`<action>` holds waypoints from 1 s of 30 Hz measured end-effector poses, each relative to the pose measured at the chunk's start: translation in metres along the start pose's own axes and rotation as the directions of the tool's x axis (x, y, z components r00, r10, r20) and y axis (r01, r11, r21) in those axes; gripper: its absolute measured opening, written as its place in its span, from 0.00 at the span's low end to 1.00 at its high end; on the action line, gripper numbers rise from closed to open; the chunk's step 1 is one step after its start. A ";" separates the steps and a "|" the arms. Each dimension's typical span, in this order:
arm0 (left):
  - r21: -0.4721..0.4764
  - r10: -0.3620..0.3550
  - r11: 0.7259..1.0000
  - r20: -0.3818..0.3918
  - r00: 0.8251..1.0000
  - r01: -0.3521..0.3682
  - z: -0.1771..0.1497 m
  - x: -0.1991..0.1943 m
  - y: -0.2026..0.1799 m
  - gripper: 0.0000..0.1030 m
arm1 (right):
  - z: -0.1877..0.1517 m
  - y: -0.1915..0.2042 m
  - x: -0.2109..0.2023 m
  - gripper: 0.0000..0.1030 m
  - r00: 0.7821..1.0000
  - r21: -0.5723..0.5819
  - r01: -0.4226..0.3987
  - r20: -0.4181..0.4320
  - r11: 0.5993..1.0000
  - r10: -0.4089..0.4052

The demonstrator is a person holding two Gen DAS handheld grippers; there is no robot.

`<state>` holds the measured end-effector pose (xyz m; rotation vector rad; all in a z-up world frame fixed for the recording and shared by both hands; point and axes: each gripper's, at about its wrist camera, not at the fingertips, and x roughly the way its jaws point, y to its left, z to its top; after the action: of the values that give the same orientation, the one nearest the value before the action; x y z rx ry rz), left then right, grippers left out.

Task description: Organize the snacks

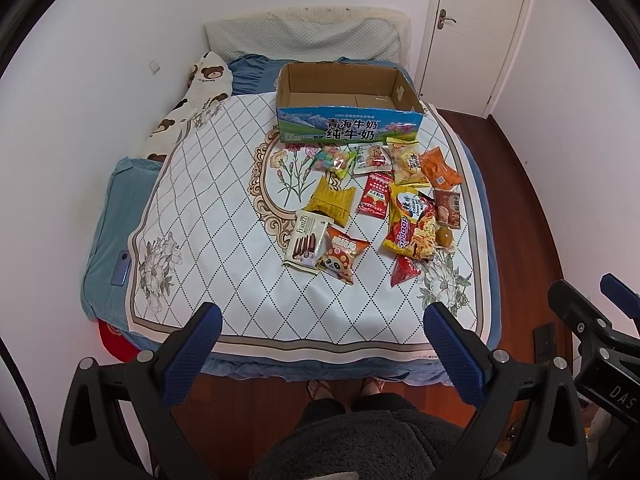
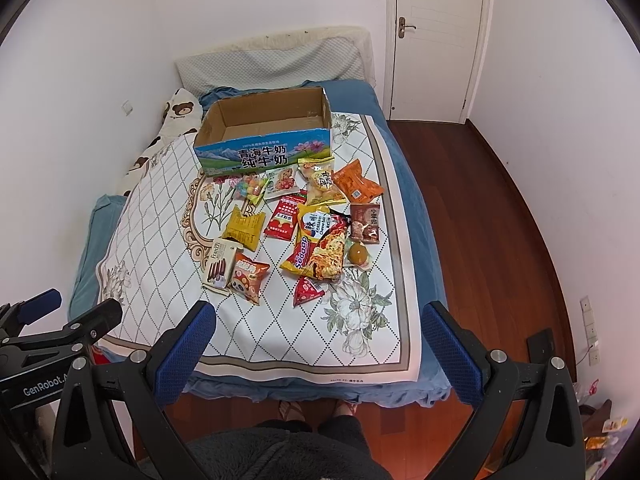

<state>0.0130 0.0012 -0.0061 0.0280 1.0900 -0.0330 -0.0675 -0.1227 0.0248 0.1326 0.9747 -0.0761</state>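
Note:
An open cardboard milk box (image 1: 348,110) (image 2: 266,142) stands empty on the bed, on a white diamond-pattern mat (image 1: 224,200) (image 2: 160,208). Several snack packets lie in front of it: a yellow Sedaap noodle pack (image 1: 412,224) (image 2: 318,248), a Franzzi biscuit pack (image 1: 306,240) (image 2: 220,266), an orange panda bag (image 1: 340,254) (image 2: 248,280), a yellow bag (image 1: 332,200) (image 2: 244,228), a red triangular packet (image 1: 404,270) (image 2: 306,290). My left gripper (image 1: 322,316) and right gripper (image 2: 320,316) hang open over the bed's near edge, empty, well short of the snacks.
Pillows (image 1: 304,42) lie at the head of the bed beyond the box, with a bear-print cushion (image 1: 208,74) by the left wall. A white door (image 2: 436,36) and bare wood floor (image 2: 500,220) are on the right. The person's feet (image 2: 316,408) stand at the bed's foot.

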 end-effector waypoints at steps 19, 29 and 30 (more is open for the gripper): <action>-0.001 0.004 1.000 0.003 1.000 -0.004 -0.001 -0.002 0.005 1.00 | 0.001 0.003 0.000 1.00 1.000 -0.001 0.011 0.005 1.000 -0.011; -0.002 0.012 1.000 0.012 1.000 -0.012 -0.002 -0.008 0.007 1.00 | 0.002 0.002 -0.002 1.00 1.000 0.000 0.010 0.005 1.000 -0.010; -0.002 0.014 1.000 0.014 1.000 -0.014 -0.002 -0.009 0.007 1.00 | 0.002 0.002 -0.002 1.00 1.000 0.000 0.011 0.006 1.000 -0.011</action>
<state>0.0072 0.0080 0.0010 0.0337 1.0758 -0.0199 -0.0665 -0.1211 0.0276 0.1268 0.9696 -0.0868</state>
